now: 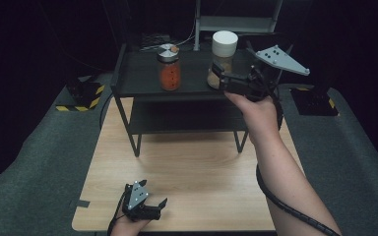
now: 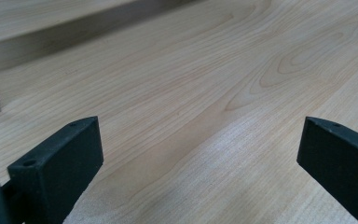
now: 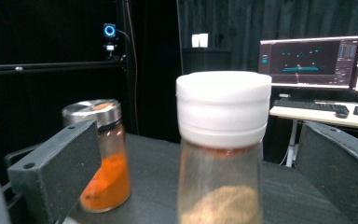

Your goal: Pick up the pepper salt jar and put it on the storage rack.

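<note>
Dark room w/ black curtains, grey floor (image 1: pixel 39 162), wooden table (image 1: pixel 197 182), black shelf (image 1: pixel 138 78), desk w/ monitors (image 3: pixel 307 56).

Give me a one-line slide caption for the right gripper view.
Open right hand-held gripper flanks a white-capped jar of tan powder on the dark shelf, an orange spice jar beside it.

The table (image 1: pixel 187 172) is pale, smooth wood with visible grain. Both jars are clear glass: one (image 3: pixel 221 154) has a matt white plastic lid, the other (image 3: pixel 103 154) a shiny metal lid.
</note>
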`<action>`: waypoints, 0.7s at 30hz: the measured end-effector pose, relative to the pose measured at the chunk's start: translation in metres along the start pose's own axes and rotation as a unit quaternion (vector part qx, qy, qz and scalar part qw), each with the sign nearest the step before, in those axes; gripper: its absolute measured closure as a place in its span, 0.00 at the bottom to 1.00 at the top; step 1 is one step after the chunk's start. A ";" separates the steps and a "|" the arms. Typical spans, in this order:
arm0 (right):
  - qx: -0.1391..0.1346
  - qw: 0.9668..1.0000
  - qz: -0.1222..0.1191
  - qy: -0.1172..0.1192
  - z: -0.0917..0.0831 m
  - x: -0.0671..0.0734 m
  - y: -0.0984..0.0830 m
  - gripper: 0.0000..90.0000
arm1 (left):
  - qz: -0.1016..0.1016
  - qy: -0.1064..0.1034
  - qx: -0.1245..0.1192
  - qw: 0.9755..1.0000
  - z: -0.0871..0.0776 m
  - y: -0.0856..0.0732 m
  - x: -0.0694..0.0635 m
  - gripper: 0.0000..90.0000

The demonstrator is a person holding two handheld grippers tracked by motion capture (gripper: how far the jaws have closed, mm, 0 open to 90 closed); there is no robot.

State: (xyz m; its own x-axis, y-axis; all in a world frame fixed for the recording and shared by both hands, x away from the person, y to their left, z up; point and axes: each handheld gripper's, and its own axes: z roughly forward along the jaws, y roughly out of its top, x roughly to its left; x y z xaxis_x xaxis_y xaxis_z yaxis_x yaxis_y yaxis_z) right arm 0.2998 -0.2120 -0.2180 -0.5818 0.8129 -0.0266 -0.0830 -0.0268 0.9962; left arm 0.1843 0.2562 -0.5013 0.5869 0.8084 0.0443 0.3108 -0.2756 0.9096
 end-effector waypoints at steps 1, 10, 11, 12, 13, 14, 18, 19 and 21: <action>0.001 1.000 -0.001 0.001 -0.001 0.000 -0.001 0.00 | 0.001 0.000 -0.001 1.000 0.000 0.000 0.000 0.00; 0.002 1.000 -0.010 0.019 -0.015 0.005 -0.015 0.00 | 0.003 -0.001 0.001 1.000 0.000 0.000 -0.001 0.00; 0.002 1.000 -0.015 0.021 -0.017 0.007 -0.017 0.00 | 0.004 -0.001 0.001 1.000 0.000 0.000 -0.001 0.00; 0.002 1.000 -0.016 0.023 -0.019 0.008 -0.019 0.00 | 0.003 -0.001 0.001 1.000 0.000 0.001 -0.001 0.00; 0.002 1.000 -0.017 0.025 -0.020 0.008 -0.020 0.00 | 0.004 -0.001 0.002 1.000 0.000 0.001 0.000 0.00; 0.003 0.999 -0.019 0.025 -0.022 0.009 -0.023 0.00 | 0.004 -0.001 0.002 1.000 0.000 0.001 0.000 0.00; 0.004 0.999 -0.029 0.024 -0.026 0.013 -0.028 0.00 | 0.003 -0.002 0.000 1.000 0.000 0.000 0.000 0.00; 0.004 0.999 -0.033 0.024 -0.028 0.013 -0.030 0.00 | 0.002 -0.003 -0.001 1.000 0.000 0.000 0.000 0.00; 0.006 0.999 -0.041 0.025 -0.032 0.015 -0.036 0.00 | 0.003 -0.003 0.000 1.000 0.000 0.000 0.000 0.00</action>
State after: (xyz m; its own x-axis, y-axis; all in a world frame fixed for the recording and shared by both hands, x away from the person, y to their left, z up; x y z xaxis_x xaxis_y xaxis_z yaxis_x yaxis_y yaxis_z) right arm 0.2683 -0.2176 -0.2574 -0.6128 0.7823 -0.1114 -0.1229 0.0449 0.9914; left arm 0.1846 0.2561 -0.5015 0.5934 0.8035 0.0477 0.3065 -0.2803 0.9097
